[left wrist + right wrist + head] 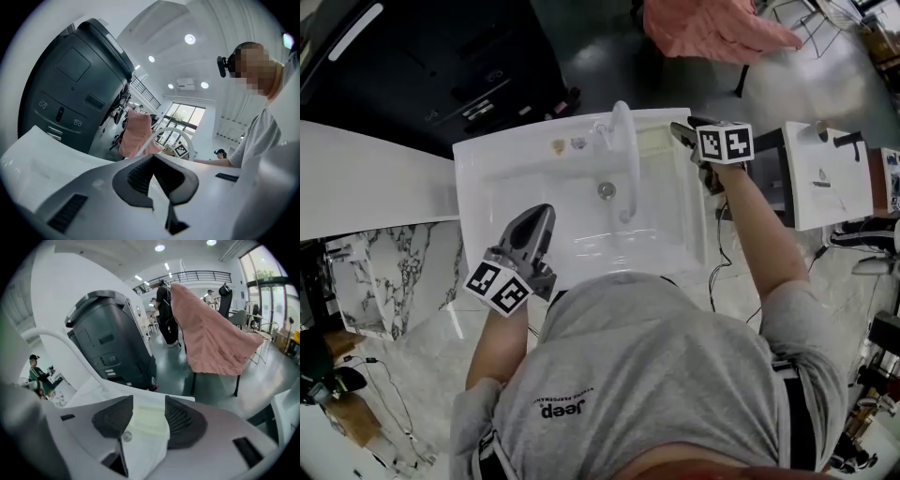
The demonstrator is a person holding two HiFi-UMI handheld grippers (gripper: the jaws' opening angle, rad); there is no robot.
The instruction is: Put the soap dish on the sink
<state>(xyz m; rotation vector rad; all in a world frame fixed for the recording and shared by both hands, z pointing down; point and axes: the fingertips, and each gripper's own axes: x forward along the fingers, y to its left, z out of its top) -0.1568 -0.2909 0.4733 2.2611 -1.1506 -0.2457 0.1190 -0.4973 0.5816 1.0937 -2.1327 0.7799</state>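
Head view: white sink sits centre, its faucet arching fwd over the basin toward the drain. The soap dish lies flat on the sink deck's back-right corner, just R of the faucet base and near both the back and R edges. The right gripper hangs at the dish's R end, by the sink's R rim, w/ open floor beyond that edge. The left gripper is over the basin's front-left, well apart from dish and faucet. Left gripper view: left gripper pads meet at the tips w/ nothing btwn them. Faucet arc stands ahead, dark machine past the back edge. Right gripper view: right gripper jaws stand apart, and the pale ribbed dish shows in the gap. The pads look clear of its sides, though the angle leaves that unsure. Dark machine and pink cloth stand beyond, bare floor btwn them.
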